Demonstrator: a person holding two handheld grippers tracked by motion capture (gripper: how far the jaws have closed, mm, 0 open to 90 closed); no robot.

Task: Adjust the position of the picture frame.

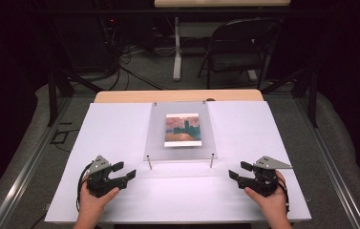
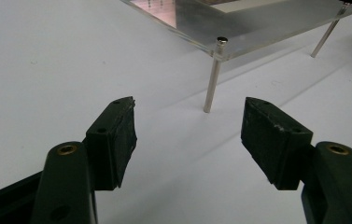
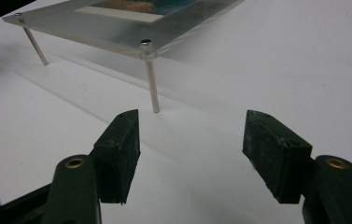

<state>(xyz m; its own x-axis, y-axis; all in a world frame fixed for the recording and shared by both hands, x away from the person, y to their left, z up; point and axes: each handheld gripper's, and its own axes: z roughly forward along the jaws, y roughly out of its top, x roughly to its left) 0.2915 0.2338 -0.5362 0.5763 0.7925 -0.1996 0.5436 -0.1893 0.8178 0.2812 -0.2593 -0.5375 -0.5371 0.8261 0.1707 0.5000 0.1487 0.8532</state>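
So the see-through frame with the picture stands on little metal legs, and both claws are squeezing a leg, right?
Not quite. Neither claw squeezes a leg. The frame does stand on metal legs, but the left claw and right claw are open and apart from them, as both gripper views show.

In front of you, at the middle of the white table top, stands a clear acrylic frame (image 1: pixel 181 131). It is a flat, see-through rectangular panel carried on thin metal legs (image 1: pixel 149 162), one at each near corner, so it sits raised above the surface and slopes slightly, near edge lower. Small round metal caps (image 2: pixel 221 40) top the corner posts. Pressed inside the panel is a picture (image 1: pixel 183 129): a white-bordered print of dark towers against an orange and blue sky, lying face up and square to you.
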